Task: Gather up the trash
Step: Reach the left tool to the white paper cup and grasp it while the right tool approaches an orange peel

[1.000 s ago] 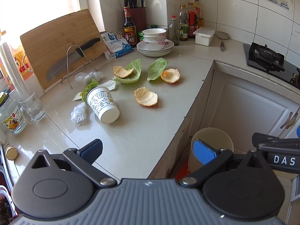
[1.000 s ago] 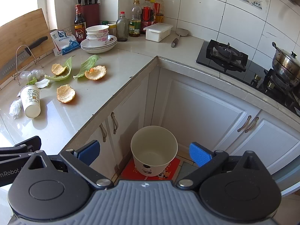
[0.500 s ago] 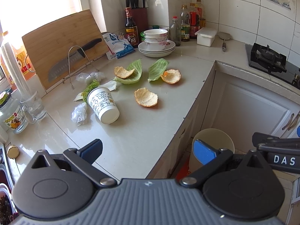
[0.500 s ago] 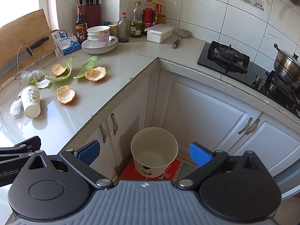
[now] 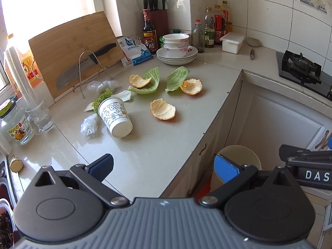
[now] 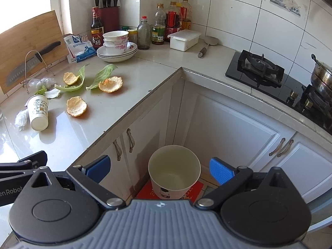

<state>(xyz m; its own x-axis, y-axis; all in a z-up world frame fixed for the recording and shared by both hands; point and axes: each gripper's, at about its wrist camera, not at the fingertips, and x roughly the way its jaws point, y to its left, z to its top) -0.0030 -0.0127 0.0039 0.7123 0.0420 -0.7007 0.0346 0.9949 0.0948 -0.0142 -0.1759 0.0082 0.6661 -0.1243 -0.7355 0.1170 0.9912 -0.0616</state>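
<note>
So, grippers: your left gripper (image 5: 164, 167) and right gripper (image 6: 159, 169) both hang spread wide, holding nothing.
Trash: a tipped paper cup (image 5: 115, 117), orange peels (image 5: 163, 109), cabbage leaves (image 5: 149, 81) and crumpled plastic wrap (image 5: 89, 124) lie on the counter (image 5: 149, 145).
Bin: the bucket (image 6: 174, 171) stands on the floor, well apart.
Risk: you may roll the cup away.
Risk: thin leaves may slip your pinch.
Risk: a drop may miss the bucket.

On the table (image 5: 157, 153) a tipped paper cup (image 5: 115, 116) lies left of three orange peels (image 5: 163, 109); the bin (image 6: 174, 171) stands on the floor below.
</note>
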